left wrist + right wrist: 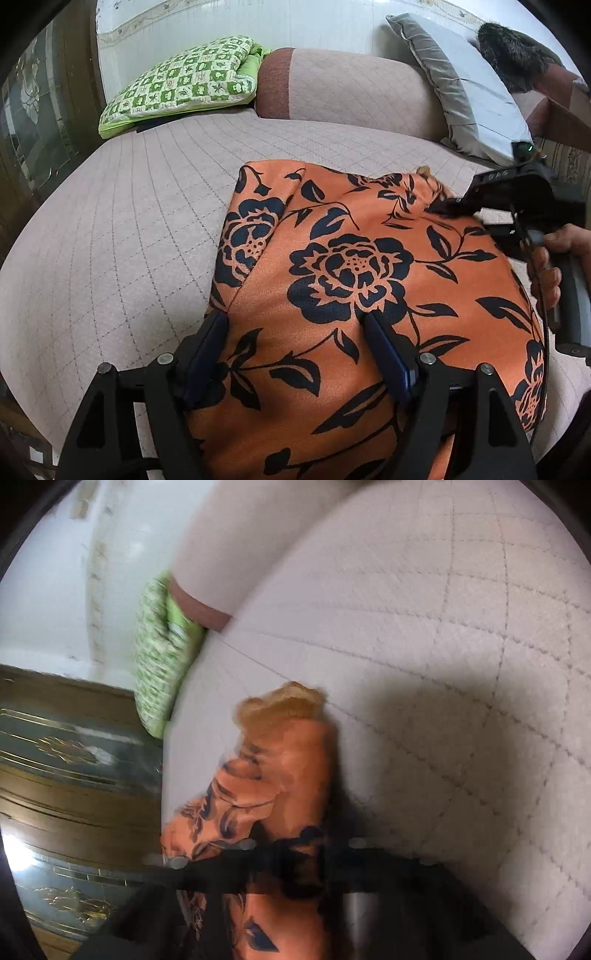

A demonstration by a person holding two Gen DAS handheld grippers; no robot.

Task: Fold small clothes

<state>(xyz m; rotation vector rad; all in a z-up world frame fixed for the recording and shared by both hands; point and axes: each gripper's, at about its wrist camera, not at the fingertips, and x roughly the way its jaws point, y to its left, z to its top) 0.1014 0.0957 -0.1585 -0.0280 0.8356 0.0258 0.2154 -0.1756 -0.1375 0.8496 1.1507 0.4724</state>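
An orange garment with a dark blue flower print [351, 266] lies on the quilted pinkish sofa seat [129, 221]. My left gripper [295, 321] is open, its two fingers spread over the near part of the cloth. My right gripper [448, 205] shows at the right in the left wrist view, its tips pinched on the far right corner of the garment, which has a pale lace trim [424, 171]. In the blurred right wrist view the bunched garment [280, 775] with the lace trim [284, 701] runs out from between my right fingers.
A green checked cushion [184, 81] lies at the far left of the sofa, also in the right wrist view [159, 664]. A grey pillow [465, 88] and a dark furry thing [513, 48] lean at the back right. A dark wooden cabinet [66, 775] stands beside the sofa.
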